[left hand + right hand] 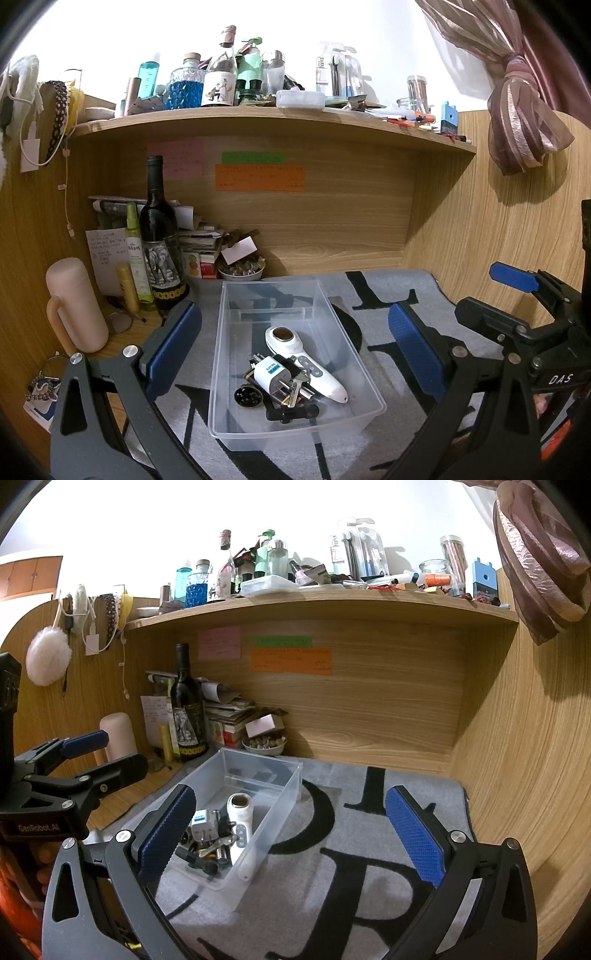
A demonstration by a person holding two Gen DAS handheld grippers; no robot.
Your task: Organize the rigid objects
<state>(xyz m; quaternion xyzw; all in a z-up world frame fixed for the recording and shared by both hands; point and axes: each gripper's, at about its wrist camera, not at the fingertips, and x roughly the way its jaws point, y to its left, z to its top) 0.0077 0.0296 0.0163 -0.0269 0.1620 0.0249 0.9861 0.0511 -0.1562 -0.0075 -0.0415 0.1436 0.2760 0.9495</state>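
A clear plastic bin (236, 373) (280, 797) stands on the grey mat. Inside it lie a white handheld device (306, 363) (242, 836), a white plug adapter (271, 376) (203, 821), keys (295, 393), a round black disc (248, 397) and a small black part (293, 412). My left gripper (295, 354) is open, its blue pads on either side of the bin, above it. My right gripper (291, 834) is open too, over the mat at the bin's right edge. Both hold nothing. Each gripper shows at the edge of the other's view.
A grey mat with black letters (351, 867) covers the desk. At the back left stand a dark wine bottle (160, 236), a pink flask (75, 306), spray bottles, stacked books and a small bowl (242, 271). Wooden walls close in on three sides; a cluttered shelf (258, 118) hangs above.
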